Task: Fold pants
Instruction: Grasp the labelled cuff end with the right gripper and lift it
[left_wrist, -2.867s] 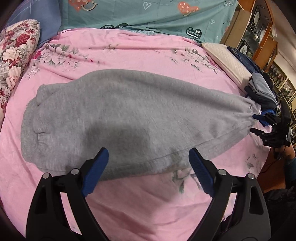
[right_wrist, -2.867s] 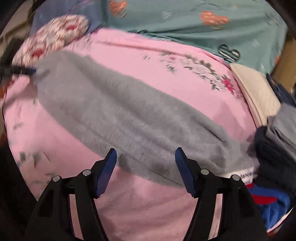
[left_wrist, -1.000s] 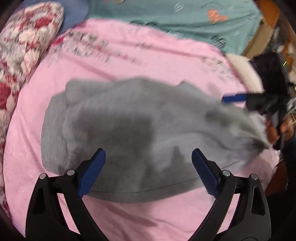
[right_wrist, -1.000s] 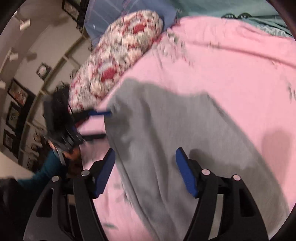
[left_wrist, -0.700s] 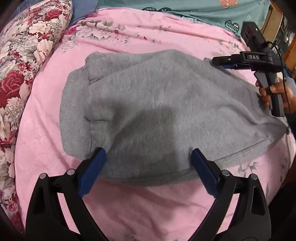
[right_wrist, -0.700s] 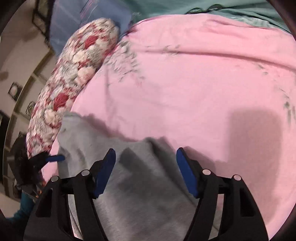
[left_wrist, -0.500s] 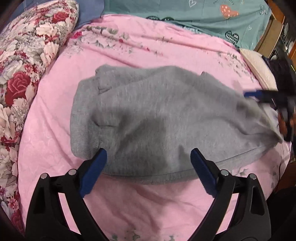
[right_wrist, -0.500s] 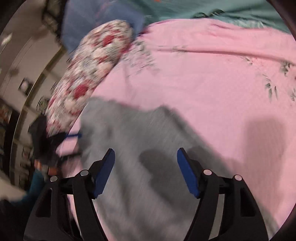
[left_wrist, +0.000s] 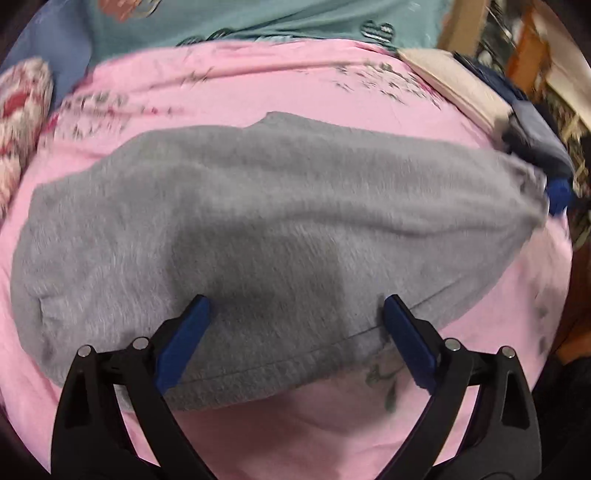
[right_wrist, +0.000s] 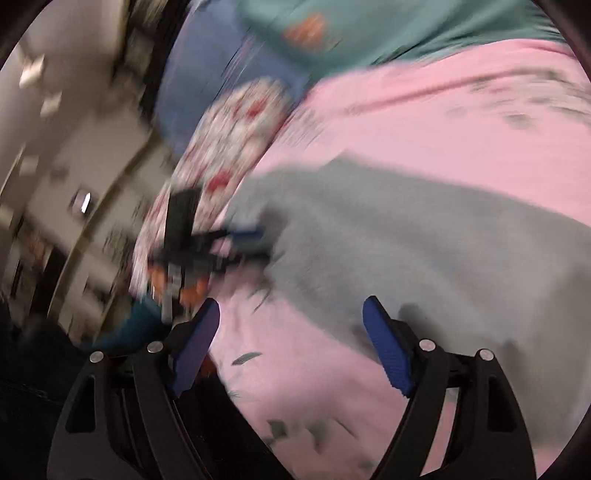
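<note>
Grey sweatpants (left_wrist: 266, 229) lie flat across the pink floral bedsheet (left_wrist: 332, 424), folded lengthwise. My left gripper (left_wrist: 295, 317) is open and empty, hovering over the pants' near edge. In the right wrist view the pants (right_wrist: 424, 251) fill the right side. My right gripper (right_wrist: 291, 325) is open and empty above the sheet beside the pants' end. The left gripper (right_wrist: 240, 240) shows there, blurred, at the pants' far end. Both views are motion-blurred.
A floral pillow (left_wrist: 18, 107) lies at the bed's left; it also shows in the right wrist view (right_wrist: 229, 147). A teal heart-print blanket (left_wrist: 258, 18) lies at the back. A pile of folded dark clothes (left_wrist: 532, 136) and a cream cushion (left_wrist: 454, 81) sit at the right.
The left wrist view has come closer to the pants, with the near edge between the fingers. The right gripper has swung fast; its view is now blurred. Both grippers stay open.
</note>
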